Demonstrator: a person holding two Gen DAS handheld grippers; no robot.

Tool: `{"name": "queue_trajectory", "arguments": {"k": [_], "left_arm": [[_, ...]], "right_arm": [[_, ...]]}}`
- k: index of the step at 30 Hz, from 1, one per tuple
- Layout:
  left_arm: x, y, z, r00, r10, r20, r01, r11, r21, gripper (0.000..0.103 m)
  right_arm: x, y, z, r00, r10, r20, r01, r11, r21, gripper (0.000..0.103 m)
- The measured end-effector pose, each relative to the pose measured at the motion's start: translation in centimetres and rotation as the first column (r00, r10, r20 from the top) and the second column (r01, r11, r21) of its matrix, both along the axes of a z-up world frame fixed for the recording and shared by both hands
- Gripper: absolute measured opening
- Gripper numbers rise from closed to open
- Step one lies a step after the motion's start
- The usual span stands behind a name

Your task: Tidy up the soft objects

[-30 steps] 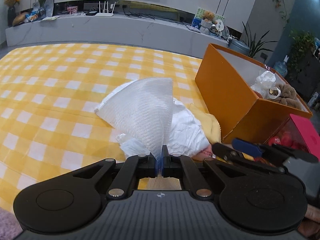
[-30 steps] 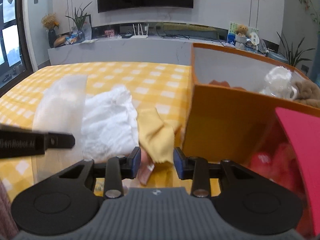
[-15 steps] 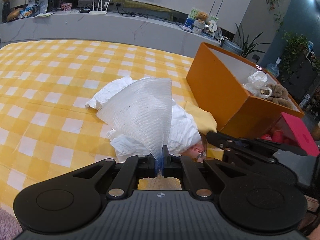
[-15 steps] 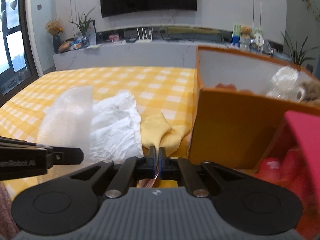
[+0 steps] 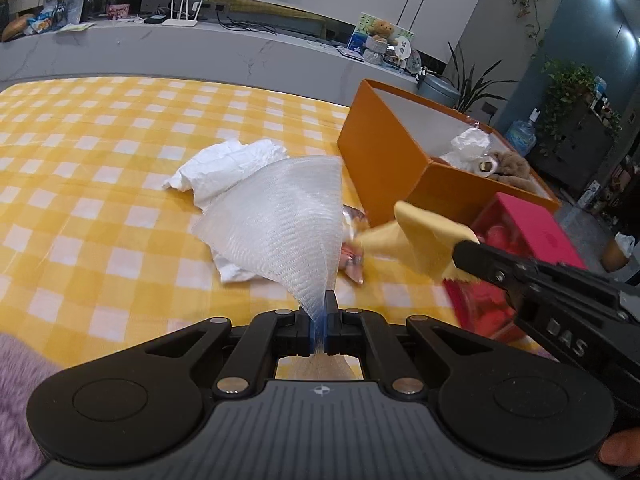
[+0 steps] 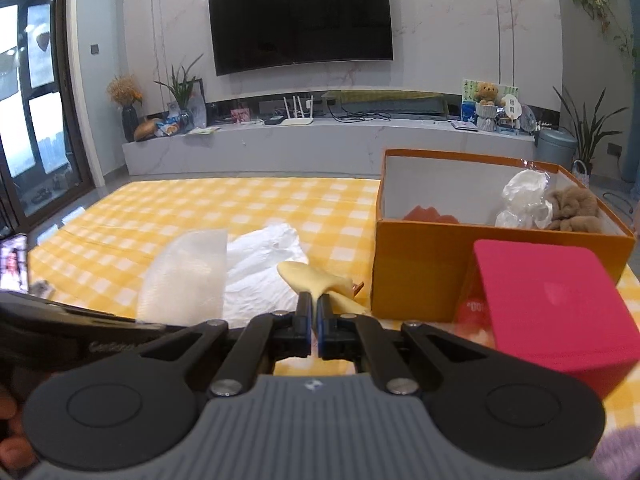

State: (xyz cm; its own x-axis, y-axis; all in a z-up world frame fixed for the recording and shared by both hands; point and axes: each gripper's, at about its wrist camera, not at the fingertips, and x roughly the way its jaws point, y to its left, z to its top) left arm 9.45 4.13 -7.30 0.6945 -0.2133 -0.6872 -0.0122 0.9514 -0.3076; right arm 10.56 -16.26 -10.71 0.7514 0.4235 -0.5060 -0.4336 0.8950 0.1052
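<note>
My left gripper (image 5: 320, 312) is shut on a translucent white foam mesh sheet (image 5: 284, 232), lifted off the yellow checked cloth (image 5: 100, 184). My right gripper (image 6: 314, 312) is shut on a yellow cloth (image 6: 312, 278), which hangs raised; in the left wrist view the yellow cloth (image 5: 428, 236) sits at the right gripper's tip (image 5: 460, 248). A crumpled white cloth (image 5: 224, 164) lies on the table behind the mesh. The open orange box (image 6: 420, 276) stands to the right and holds a white plastic bundle (image 6: 524, 196) and a brown plush (image 6: 572, 204). A small pink wrapper (image 5: 352, 260) lies under the mesh.
A pink box (image 6: 548, 296) with red items stands in front of the orange box. Behind the table runs a grey TV bench (image 6: 320, 140) with a router, plants and a teddy. A phone (image 6: 14, 262) lies at the far left edge.
The right gripper shut on the yellow cloth and lifted it off the table. The left gripper, holding the mesh throughout, drew back and up a little.
</note>
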Motion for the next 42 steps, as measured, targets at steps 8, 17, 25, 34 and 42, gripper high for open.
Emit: {"name": "queue_trajectory", "arguments": {"k": [8, 17, 25, 34, 42], "left_arm": [[-0.8, -0.8, -1.2, 0.998, -0.035, -0.053, 0.033, 0.998, -0.053, 0.004], [-0.2, 0.5, -3.8, 0.994, -0.009, -0.107, -0.001, 0.995, -0.096, 0.004], [0.5, 0.0, -4.6, 0.99, -0.025, -0.14, 0.012, 0.996, -0.09, 0.004], [1.0, -0.1, -5.1, 0.987, -0.028, -0.159, 0.013, 0.996, -0.091, 0.006], [0.9, -0.2, -5.1, 0.987, -0.027, -0.156, 0.015, 0.997, -0.077, 0.006]], "right_arm": [[-0.7, -0.9, -2.7, 0.986, -0.026, -0.163, 0.018, 0.999, -0.051, 0.0], [0.3, 0.3, -5.5, 0.988, -0.058, -0.146, 0.038, 0.989, -0.141, 0.034], [1.3, 0.7, -6.2, 0.99, -0.079, -0.117, 0.06, 0.986, -0.154, 0.055], [3.0, 2.3, -8.5, 0.978, -0.085, -0.189, 0.04, 0.972, -0.232, 0.056], [3.1, 1.7, -8.4, 0.974, -0.15, -0.172, 0.106, 0.965, -0.238, 0.021]]}}
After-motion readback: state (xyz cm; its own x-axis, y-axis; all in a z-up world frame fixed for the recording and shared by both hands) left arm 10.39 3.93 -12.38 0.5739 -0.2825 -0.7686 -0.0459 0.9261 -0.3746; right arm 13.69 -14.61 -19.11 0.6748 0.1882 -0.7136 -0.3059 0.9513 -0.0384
